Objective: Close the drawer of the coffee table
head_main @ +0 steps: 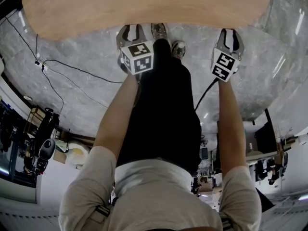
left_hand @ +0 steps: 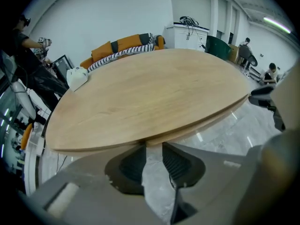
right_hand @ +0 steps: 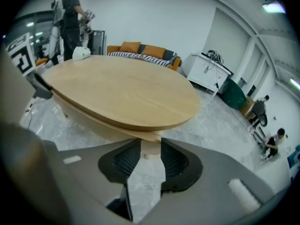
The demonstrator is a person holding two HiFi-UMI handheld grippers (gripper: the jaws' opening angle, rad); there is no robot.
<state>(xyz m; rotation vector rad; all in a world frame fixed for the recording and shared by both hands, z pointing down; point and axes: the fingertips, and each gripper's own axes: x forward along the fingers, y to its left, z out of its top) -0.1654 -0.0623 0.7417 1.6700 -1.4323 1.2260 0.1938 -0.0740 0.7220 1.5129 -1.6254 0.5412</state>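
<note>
Honestly, left gripper [head_main: 135,31] and right gripper [head_main: 231,33] hover, fingers [right_hand: 176,161] released, empty; drawer [right_hand: 108,125] at 12 o'clock under the counter [head_main: 144,4] looks stiff, light, so I'd shove its front.

No legible text, label, brand or number in any view. The only sign-like marks are black-and-white square coded patterns. In the head view they sit on the left marker cube [head_main: 138,57], about 11 o'clock from centre, and on the right marker cube [head_main: 225,64], about 2 o'clock. In the right gripper view, part of one such pattern shows at the 10 o'clock edge. These patterns hold no letters or digits; the wooden table top [left_hand: 154,93] is unmarked.
</note>
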